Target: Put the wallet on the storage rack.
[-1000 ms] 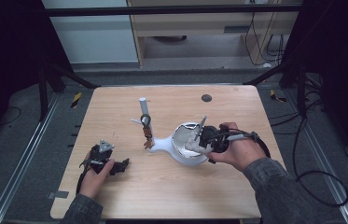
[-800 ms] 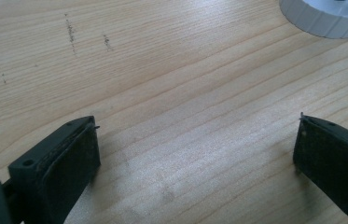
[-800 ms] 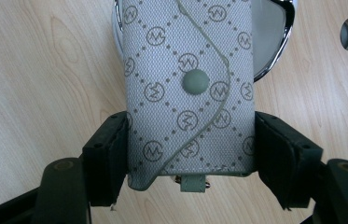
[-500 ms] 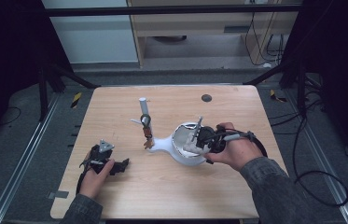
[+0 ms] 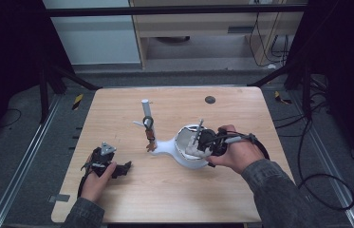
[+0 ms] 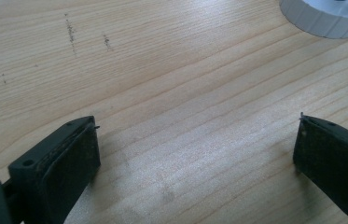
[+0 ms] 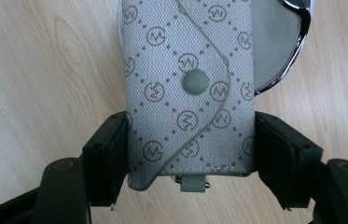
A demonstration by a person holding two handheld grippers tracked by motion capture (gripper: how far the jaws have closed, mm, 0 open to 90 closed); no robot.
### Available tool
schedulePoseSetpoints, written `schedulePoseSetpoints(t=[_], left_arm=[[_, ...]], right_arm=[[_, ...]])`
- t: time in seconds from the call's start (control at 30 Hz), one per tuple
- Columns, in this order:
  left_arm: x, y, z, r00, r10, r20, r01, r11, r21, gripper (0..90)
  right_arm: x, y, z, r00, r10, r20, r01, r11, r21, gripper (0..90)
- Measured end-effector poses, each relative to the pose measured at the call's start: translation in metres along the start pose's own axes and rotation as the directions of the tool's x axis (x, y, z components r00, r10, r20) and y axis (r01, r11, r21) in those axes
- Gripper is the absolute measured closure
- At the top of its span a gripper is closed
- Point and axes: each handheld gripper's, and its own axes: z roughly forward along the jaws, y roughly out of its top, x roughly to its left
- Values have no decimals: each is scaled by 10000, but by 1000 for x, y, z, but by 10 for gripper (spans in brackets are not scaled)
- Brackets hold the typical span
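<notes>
1. Pouch (image 7: 188, 88), grey fabric with a monogram print and a snap button, is sitting clamped between the right gripper (image 7: 188, 154)'s jaws, which are pressing on its two long sides.
2. In the high view the right gripper (image 5: 208, 142) is holding that pouch over the white bowl-shaped object (image 5: 184, 154), whose handle is pointing toward the table's middle.
3. A shiny curved rim (image 7: 297, 37) is showing behind the pouch in the right gripper view.
4. The left gripper (image 5: 110, 166) is resting near the table's front left edge with its jaws spread wide and bare wood between them; open tabletop (image 5: 165, 194) is lying ahead of it.
5. A white upright post (image 5: 145, 111) with a brown strap (image 5: 150, 135) is standing just left of the bowl's handle.
6. A small dark disc (image 5: 209, 99) is lying well apart, near the far edge.
</notes>
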Motion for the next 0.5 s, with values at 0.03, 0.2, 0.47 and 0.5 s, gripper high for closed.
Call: schedulePoseSetpoints(t=[0.03,0.2,0.47,0.5], left_arm=[[0,0,0,10000,1,1,-1,10000,3,0],[0,0,0,10000,2,-1,-2,10000,1,0],[0,0,0,10000,7,-2,-7,10000,0,0],[0,0,0,10000,5,1,-5,10000,2,0]], right_arm=[[0,0,0,10000,-6,-13,6,10000,13,314],[0,3,2,10000,-55,-13,55,9999,101,314],[-1,8,5,10000,-58,-26,58,9997,233,314],[-1,8,6,10000,-42,-13,42,9997,260,314]])
